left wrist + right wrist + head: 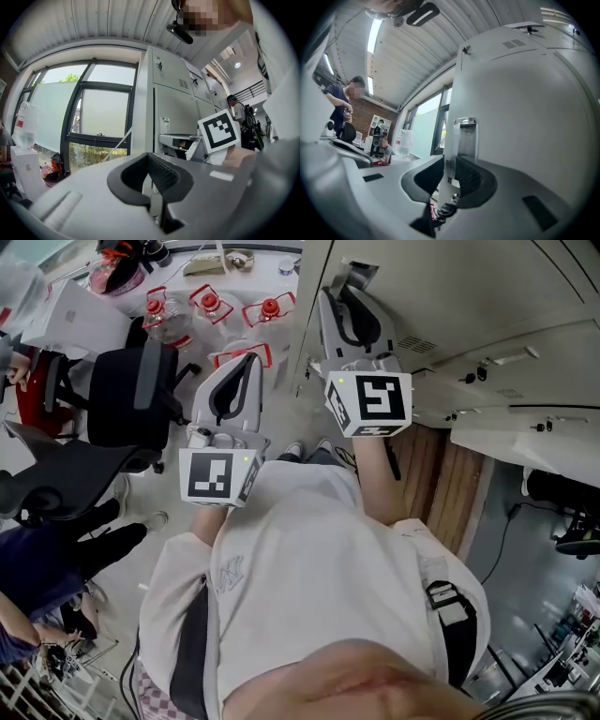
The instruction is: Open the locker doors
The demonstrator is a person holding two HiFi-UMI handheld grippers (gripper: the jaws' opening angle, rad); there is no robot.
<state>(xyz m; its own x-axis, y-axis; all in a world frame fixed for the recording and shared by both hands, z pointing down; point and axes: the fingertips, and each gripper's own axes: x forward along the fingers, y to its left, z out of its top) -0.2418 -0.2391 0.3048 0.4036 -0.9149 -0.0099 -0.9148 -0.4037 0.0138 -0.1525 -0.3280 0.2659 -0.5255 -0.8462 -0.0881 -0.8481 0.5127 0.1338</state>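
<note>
A bank of pale grey lockers (441, 296) fills the upper right of the head view. My right gripper (339, 282) is raised at the left edge of a locker door. In the right gripper view that door (520, 117) fills the right side, and its thin edge with a metal latch plate (465, 136) runs between the jaws; my right gripper (451, 173) is shut on that edge. My left gripper (248, 357) hangs lower and to the left, away from the lockers, shut with nothing in it. The left gripper view shows the lockers (173, 108) beyond its jaws (152, 185).
Black office chairs (141, 395) stand to the left, with red-capped water bottles (211, 304) on the floor behind them. A seated person's legs (56, 559) are at the lower left. A large window (103, 112) lies left of the lockers. Another person (342, 103) stands far off.
</note>
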